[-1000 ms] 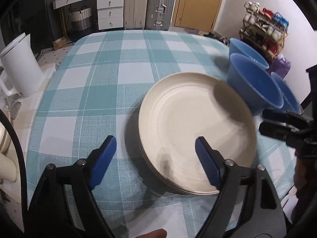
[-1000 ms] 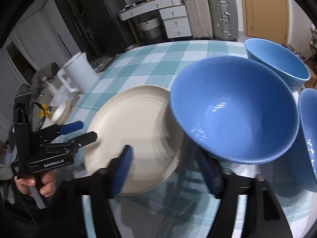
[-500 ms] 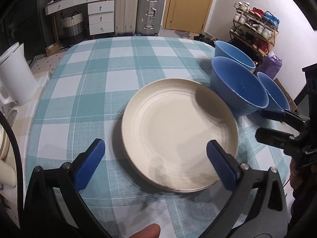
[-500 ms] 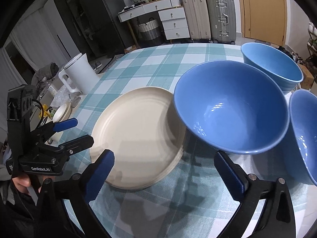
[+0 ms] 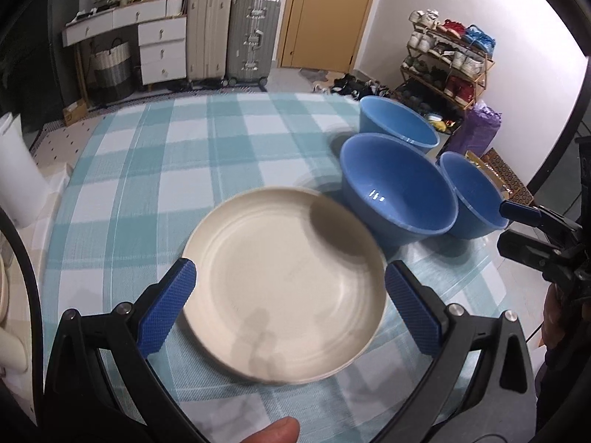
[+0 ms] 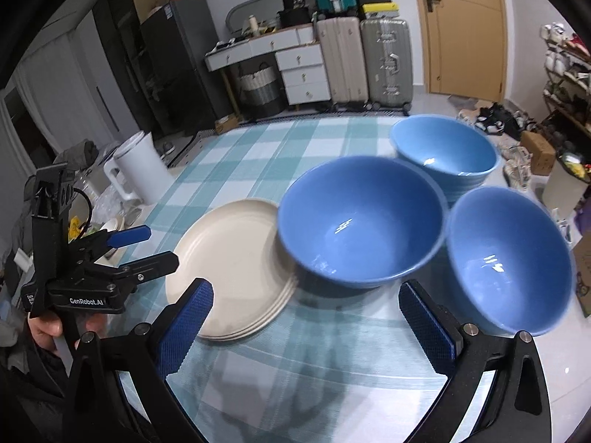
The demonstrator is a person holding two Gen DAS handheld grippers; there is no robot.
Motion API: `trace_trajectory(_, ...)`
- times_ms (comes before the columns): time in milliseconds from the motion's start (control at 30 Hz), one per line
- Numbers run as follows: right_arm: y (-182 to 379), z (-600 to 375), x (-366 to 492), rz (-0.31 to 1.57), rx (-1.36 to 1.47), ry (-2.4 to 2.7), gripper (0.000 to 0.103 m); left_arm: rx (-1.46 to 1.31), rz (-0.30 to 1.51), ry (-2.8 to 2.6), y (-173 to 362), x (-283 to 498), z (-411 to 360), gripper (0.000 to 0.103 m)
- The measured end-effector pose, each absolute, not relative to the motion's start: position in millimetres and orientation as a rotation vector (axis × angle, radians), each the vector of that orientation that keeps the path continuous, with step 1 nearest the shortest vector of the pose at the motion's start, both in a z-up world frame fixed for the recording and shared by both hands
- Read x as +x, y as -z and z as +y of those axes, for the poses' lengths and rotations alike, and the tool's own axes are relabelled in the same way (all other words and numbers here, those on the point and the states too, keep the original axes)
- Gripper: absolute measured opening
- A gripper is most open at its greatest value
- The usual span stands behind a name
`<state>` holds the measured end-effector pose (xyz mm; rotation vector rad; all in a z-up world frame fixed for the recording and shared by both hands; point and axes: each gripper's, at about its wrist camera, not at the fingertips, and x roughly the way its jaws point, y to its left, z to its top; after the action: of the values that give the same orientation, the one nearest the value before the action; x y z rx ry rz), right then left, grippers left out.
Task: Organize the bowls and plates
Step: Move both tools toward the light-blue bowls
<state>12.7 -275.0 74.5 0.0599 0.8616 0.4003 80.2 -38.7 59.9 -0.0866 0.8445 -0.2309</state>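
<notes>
Both claws have spread wide and pulled back, empty: the left claw (image 5: 290, 304) above the stack of cream plates (image 5: 284, 288), the right claw (image 6: 304, 317) before the nearest blue bowl (image 6: 360, 221). Plates stacked, three bowls still separate; nesting likely remains.

Two handheld grippers, both matte black with a forked frame. Left gripper (image 5: 288, 306): blue cross-hatched pads (image 5: 166, 308) on the inner faces of the jaws, silver screws at the pivots. Right gripper (image 6: 304, 326): same blue knurled pads (image 6: 424, 326), same round silver screws (image 6: 469, 329) (one on each arm link). White "GenRobot.AI" lettering (image 6: 86, 301) on the left unit's black body, a thin black cable (image 6: 86, 208) looping beside its upright block. Dark sleeve (image 6: 26, 376) below the hand (image 6: 48, 326).
</notes>
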Motion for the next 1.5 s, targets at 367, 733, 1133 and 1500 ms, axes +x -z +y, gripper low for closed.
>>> trace_trajectory(367, -113.8, -329.3, 19.1, 0.777, 0.069, -0.283, 0.102, -0.037, 0.775, 0.26, -102.0, 95.8, -72.6, 0.102)
trace_trajectory(733, -145.4, -369.2, 34.4, 0.725, 0.045, -0.219, 0.102, -0.005, 0.751, 0.284, -125.6, 121.7, -104.1, 0.102)
trace_trajectory(1133, -150.4, -400.4, 74.0, 0.749, 0.087, -0.174, 0.102, 0.012, 0.776, 0.302, -122.5, 167.4, -129.9, 0.102)
trace_trajectory(1500, -145.0, -421.9, 113.1, 0.764, 0.114, -0.146, 0.102, -0.014, 0.813, 0.29, -112.2, 221.5, -144.0, 0.102)
